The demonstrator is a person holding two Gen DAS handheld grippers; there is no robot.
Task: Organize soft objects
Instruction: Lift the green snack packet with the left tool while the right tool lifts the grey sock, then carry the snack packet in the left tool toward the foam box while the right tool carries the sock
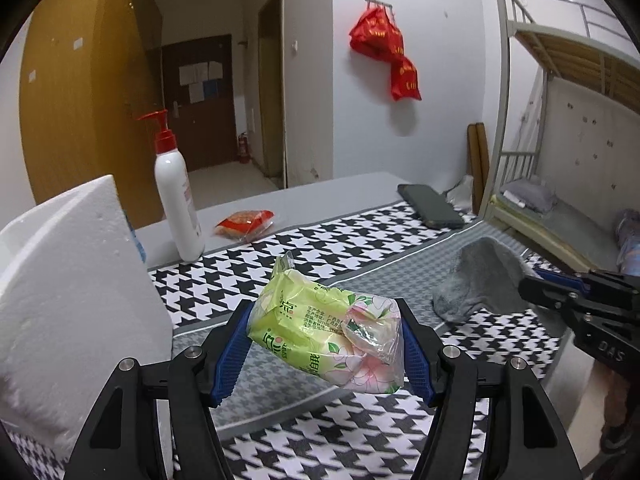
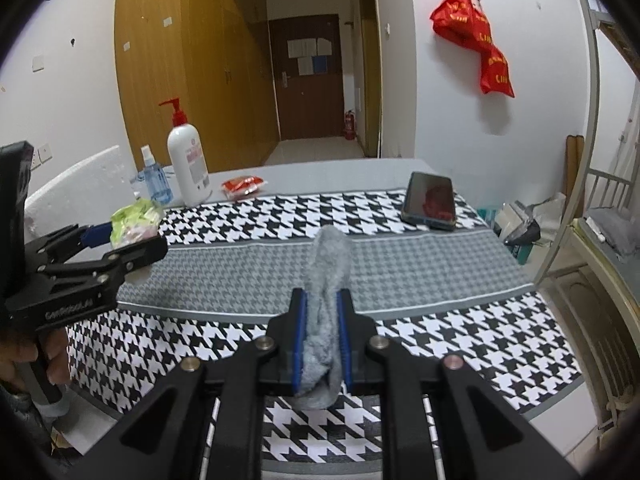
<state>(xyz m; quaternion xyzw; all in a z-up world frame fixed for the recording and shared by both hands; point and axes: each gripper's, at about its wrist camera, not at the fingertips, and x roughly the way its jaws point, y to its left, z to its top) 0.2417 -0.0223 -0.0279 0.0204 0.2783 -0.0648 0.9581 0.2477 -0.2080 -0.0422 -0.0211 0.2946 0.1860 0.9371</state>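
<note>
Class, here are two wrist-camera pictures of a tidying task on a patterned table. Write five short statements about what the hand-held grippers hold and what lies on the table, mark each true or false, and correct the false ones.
1. The left hand-held gripper holds a green tissue pack. True.
2. The right hand-held gripper is open with nothing in it. False: it is shut on a grey cloth.
3. The pump bottle has a blue pump. False: the pump is red and the bottle is white.
4. A phone lies flat on the table. True.
5. The red snack packet is clamped in a gripper. False: it lies on the table beside the pump bottle.
</note>
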